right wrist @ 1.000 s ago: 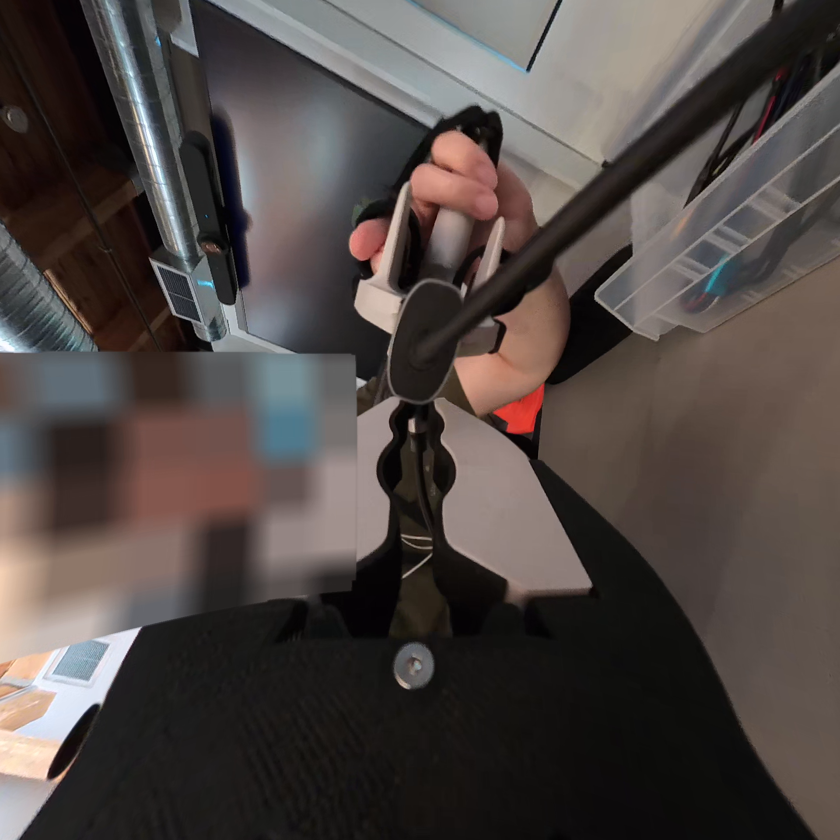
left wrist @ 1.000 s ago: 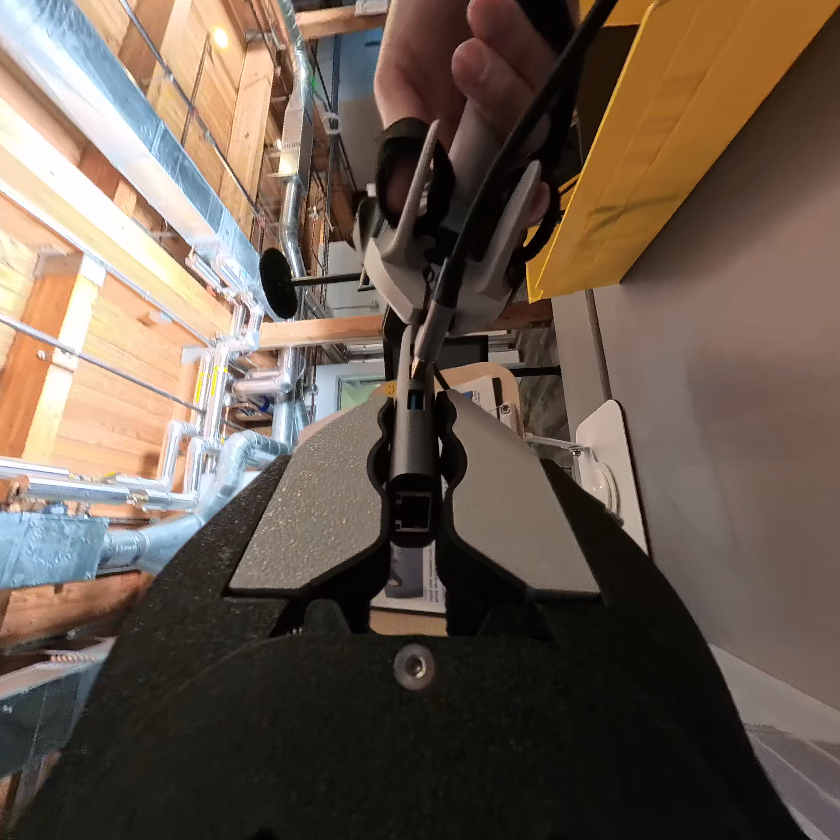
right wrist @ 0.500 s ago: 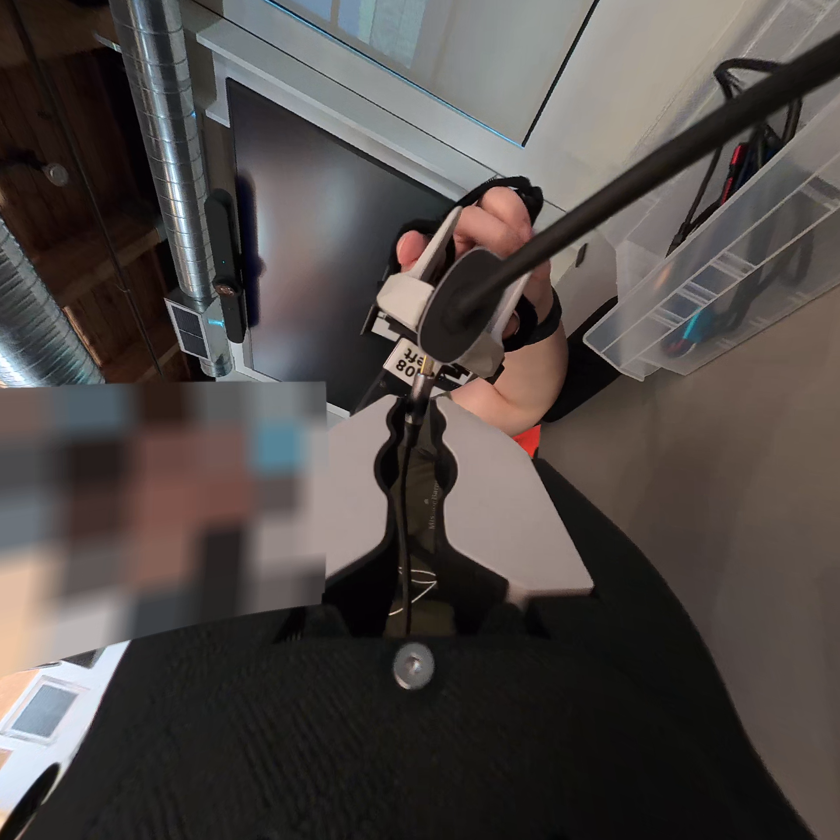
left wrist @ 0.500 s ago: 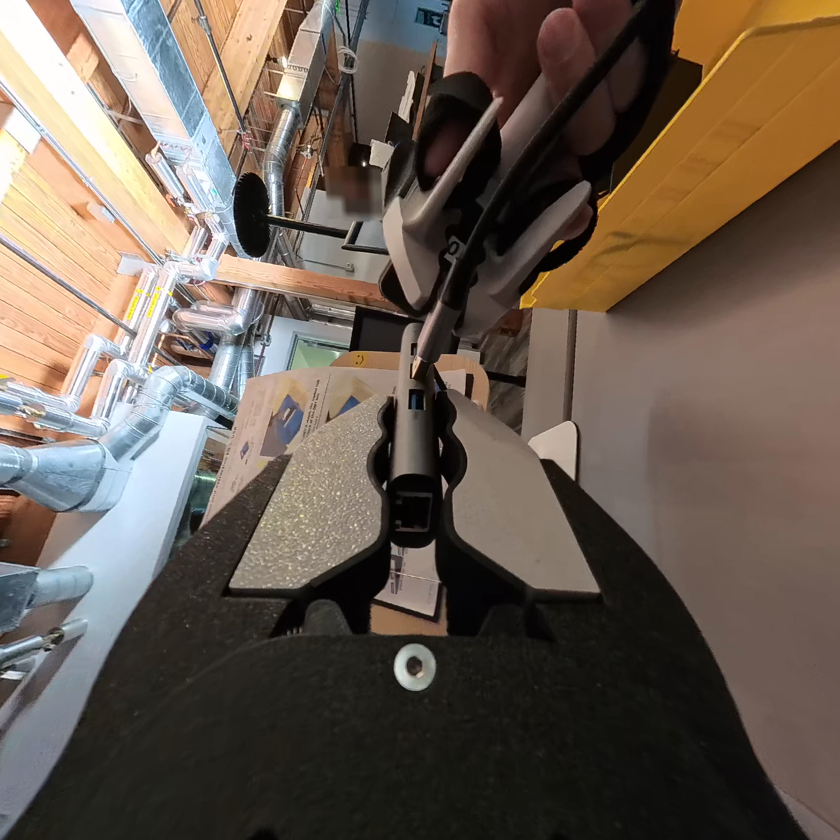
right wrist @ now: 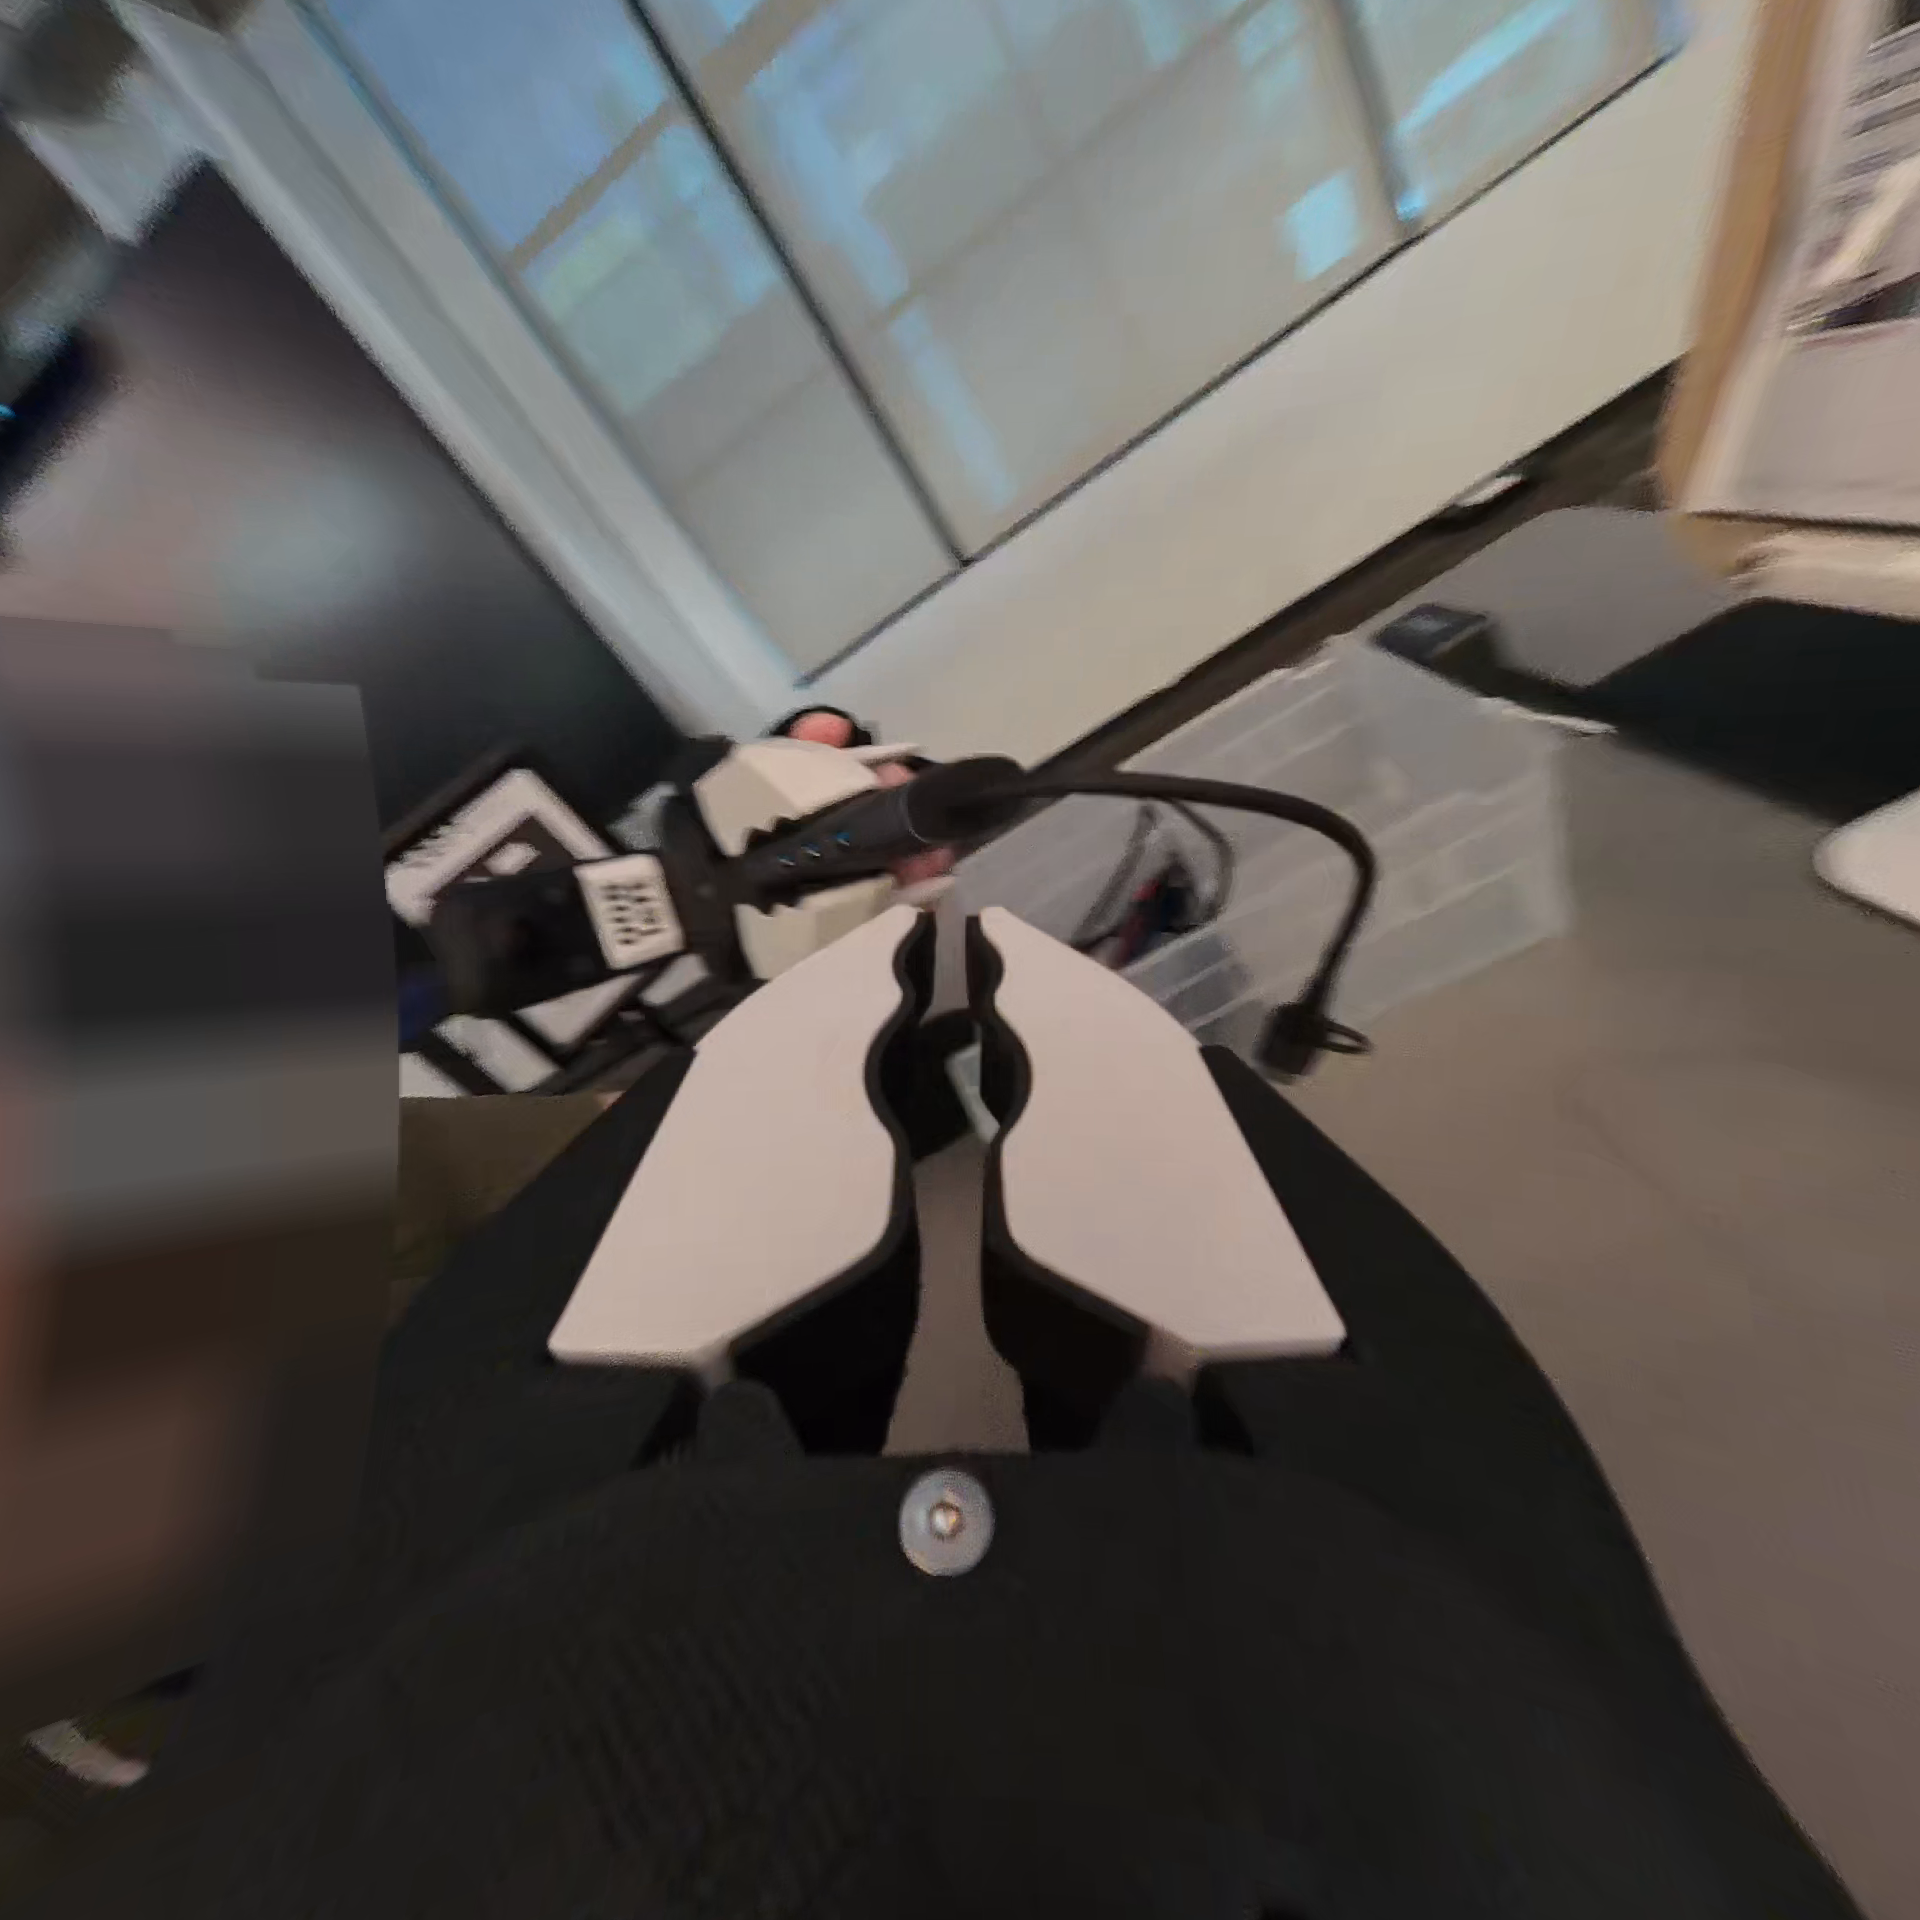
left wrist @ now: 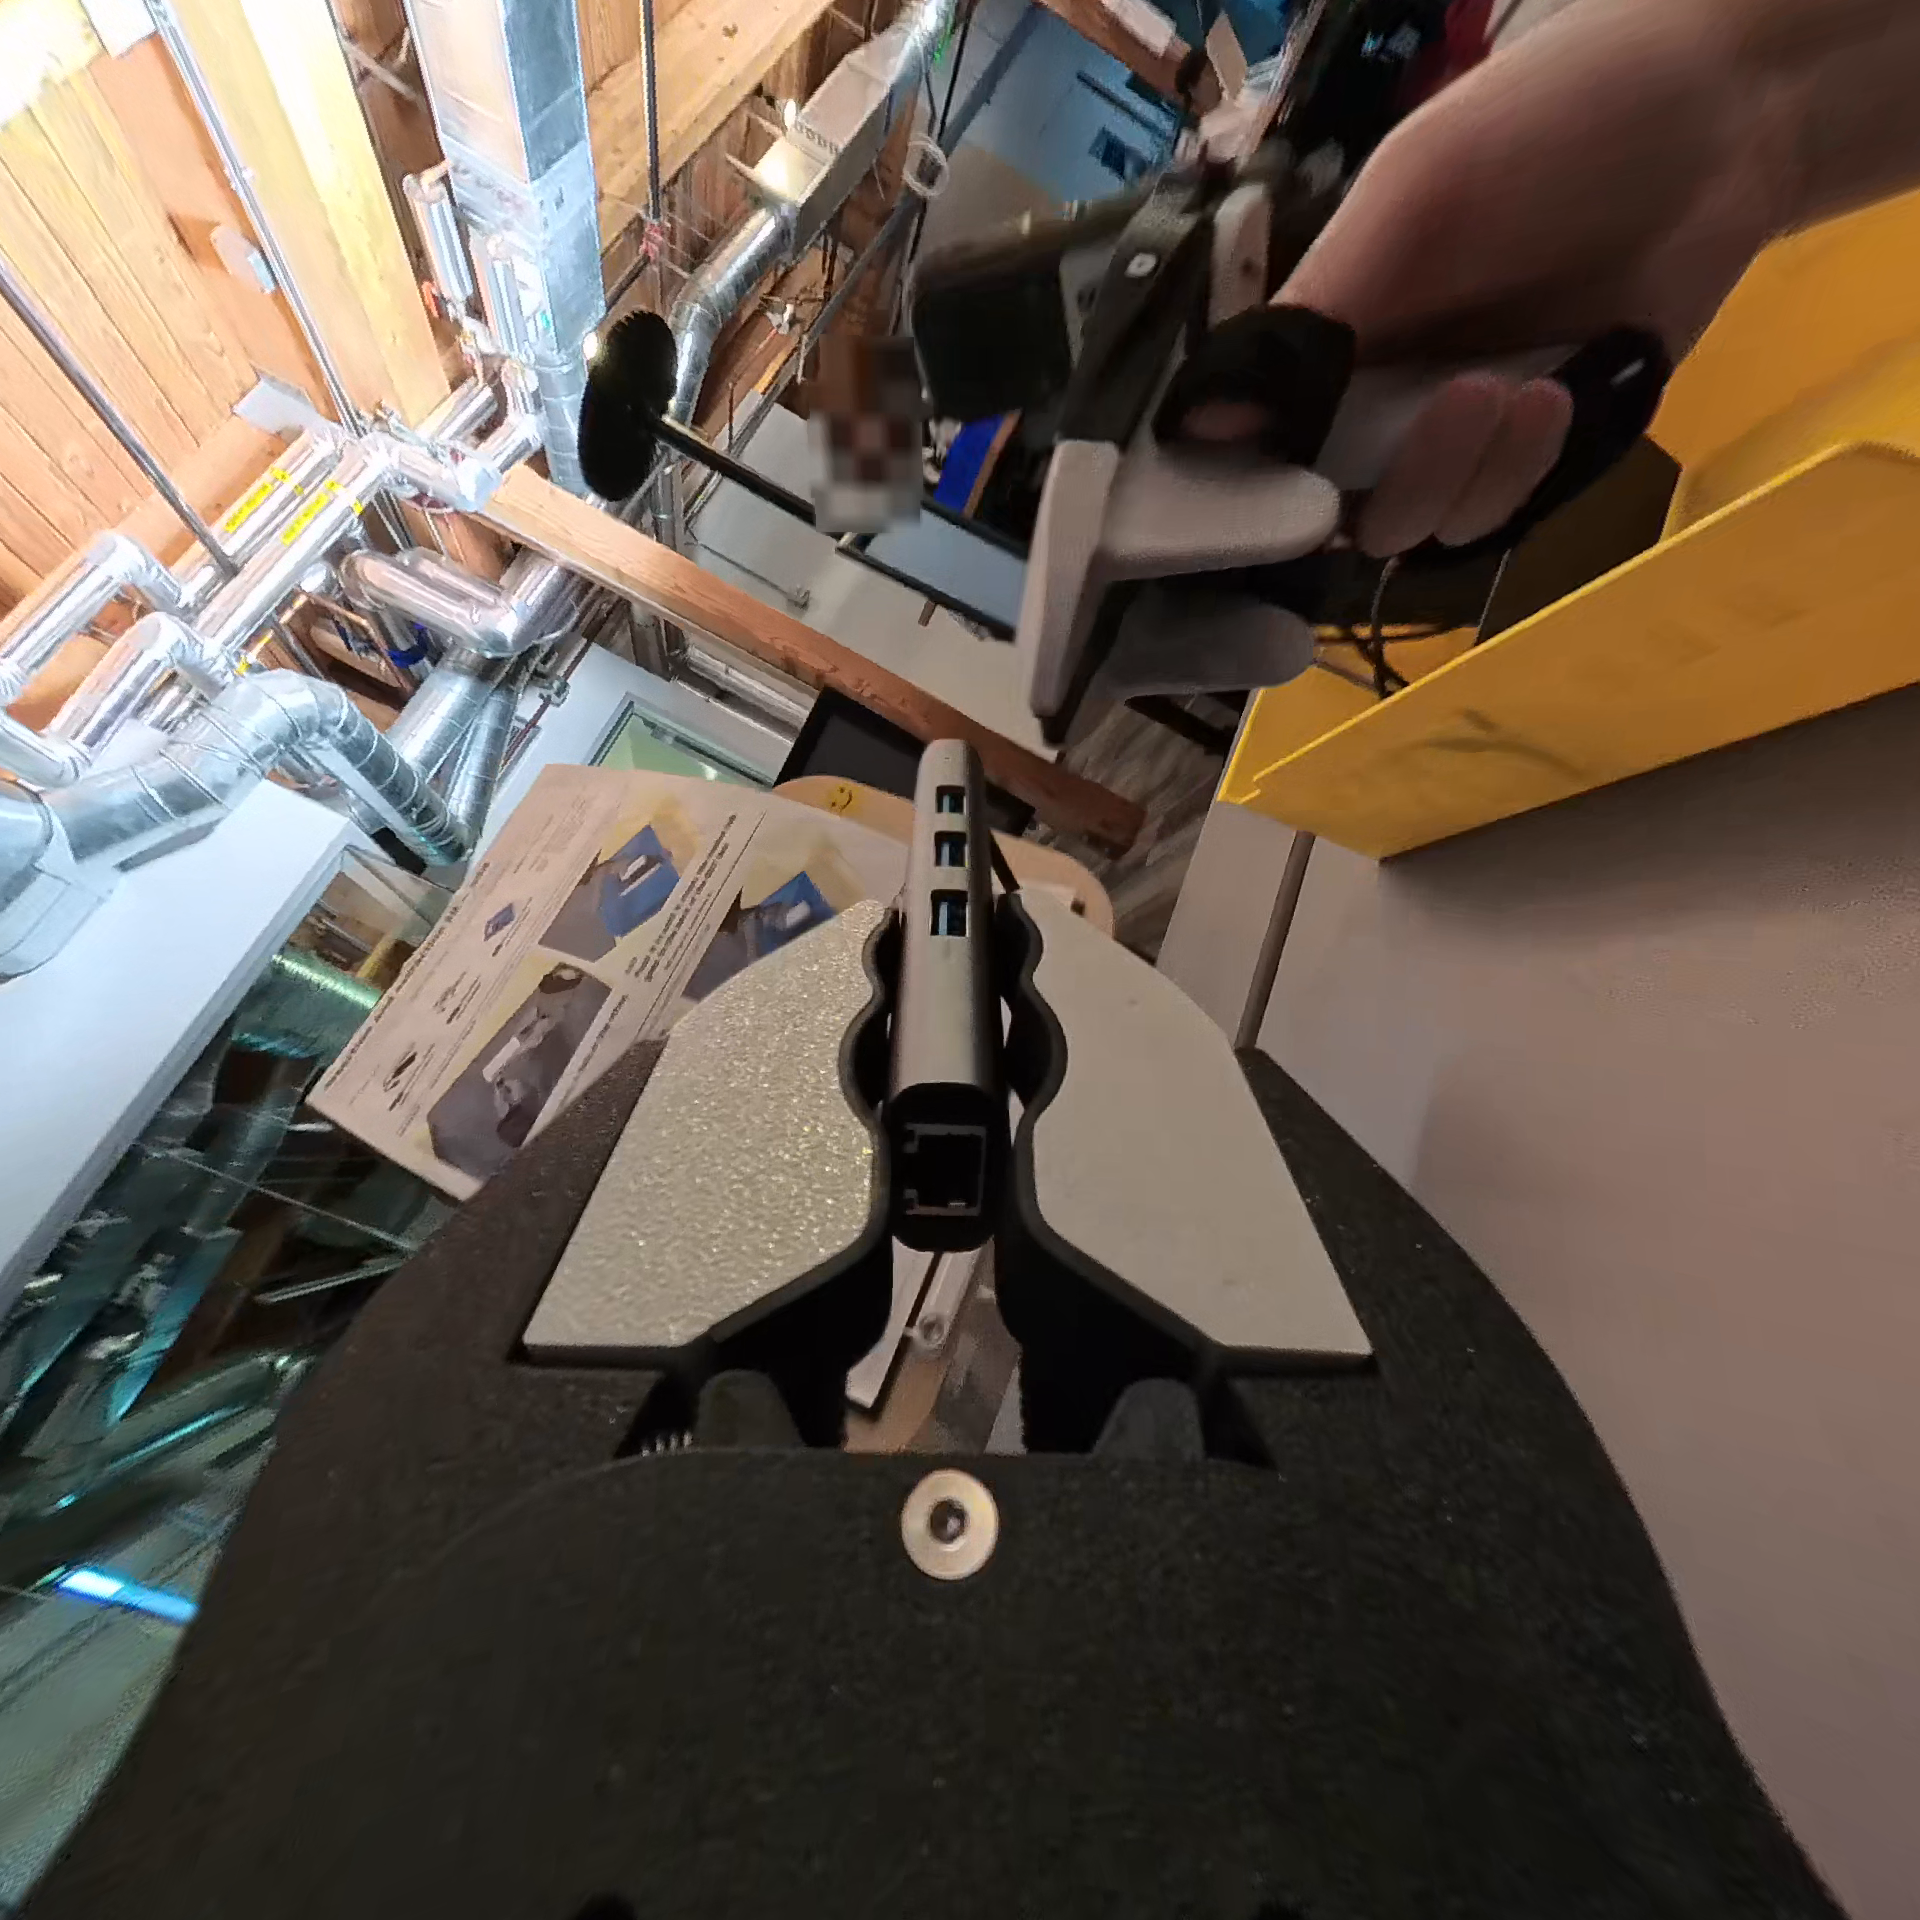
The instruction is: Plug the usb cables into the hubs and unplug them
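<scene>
My left gripper is shut on a dark grey USB hub, held up off the grey table. Its three blue ports face up and are bare, and a network socket faces me. My right gripper, in a hand, hangs above and to the right of the hub, apart from it. In the blurred right wrist view my right gripper stands nearly shut, with a dark plug with a pale part in the notch between the fingers. Beyond are the hub, the left gripper, and the hub's own tail cable.
A yellow bin stands on the table behind my right gripper. A clear plastic organiser sits at the table's far side. A printed board leans beyond the hub. A white object lies at the right edge. The grippers' ends are close to 6 cm from one another. Left tips and right tips are each some 40 cm from the white object.
My right gripper has pulled back and up from the hub, and the cable plug has left the hub's port. The left gripper still holds the hub; both views have swung.
</scene>
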A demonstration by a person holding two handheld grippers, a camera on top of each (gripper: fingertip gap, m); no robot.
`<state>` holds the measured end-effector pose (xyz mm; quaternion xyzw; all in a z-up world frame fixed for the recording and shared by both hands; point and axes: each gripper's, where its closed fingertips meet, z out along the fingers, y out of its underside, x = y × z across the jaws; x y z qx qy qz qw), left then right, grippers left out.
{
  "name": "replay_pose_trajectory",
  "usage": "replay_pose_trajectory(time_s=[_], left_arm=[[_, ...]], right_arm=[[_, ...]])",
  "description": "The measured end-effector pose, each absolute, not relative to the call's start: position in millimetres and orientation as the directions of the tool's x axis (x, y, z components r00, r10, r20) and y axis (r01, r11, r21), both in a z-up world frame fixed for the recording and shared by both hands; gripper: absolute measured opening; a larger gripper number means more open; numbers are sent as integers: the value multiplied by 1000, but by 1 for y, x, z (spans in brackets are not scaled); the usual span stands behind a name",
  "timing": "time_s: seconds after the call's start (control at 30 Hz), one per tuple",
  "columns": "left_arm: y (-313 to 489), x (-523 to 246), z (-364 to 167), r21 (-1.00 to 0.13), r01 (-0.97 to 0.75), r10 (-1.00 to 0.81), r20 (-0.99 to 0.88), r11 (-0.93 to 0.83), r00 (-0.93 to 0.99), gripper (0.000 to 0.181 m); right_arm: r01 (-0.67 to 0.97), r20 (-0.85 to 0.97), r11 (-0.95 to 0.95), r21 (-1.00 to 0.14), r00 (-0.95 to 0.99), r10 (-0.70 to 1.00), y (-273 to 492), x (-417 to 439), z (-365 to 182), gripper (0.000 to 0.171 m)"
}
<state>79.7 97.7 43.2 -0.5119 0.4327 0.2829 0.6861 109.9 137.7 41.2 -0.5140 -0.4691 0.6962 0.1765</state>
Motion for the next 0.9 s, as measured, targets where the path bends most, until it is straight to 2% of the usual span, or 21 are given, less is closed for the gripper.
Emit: replay_pose_trajectory(time_s=[0.1,0.23,0.33,0.4,0.5,0.6,0.8,0.9], left_arm=[[103,63,40,-439,-863,-37,-895,251,445,17],[104,47,44,-414,-890,-6,-907,190,421,17],[101,34,51,-424,-891,11,-902,160,431,17],[98,24,57,-421,-895,32,-902,144,430,17],[93,11,69,-430,-893,70,-895,131,441,17],[88,5,76,-422,-898,100,-895,126,435,17],[80,7,85,-413,-900,120,-895,138,429,17],[78,9,87,-410,-900,125,-895,146,428,17]], right_arm=[[243,-523,-464,-852,-344,780,143,105,32,7],[275,-449,-366,-889,-372,812,126,104,29,12],[230,-220,-113,-967,-517,827,84,115,22,14],[195,-35,108,-975,-611,791,48,128,-3,13],[245,222,465,-851,-635,740,18,143,-77,14],[281,392,680,-677,-645,657,0,157,-139,14],[372,403,731,-572,-649,645,-6,164,-187,29],[398,425,757,-518,-649,631,-5,163,-202,26]])
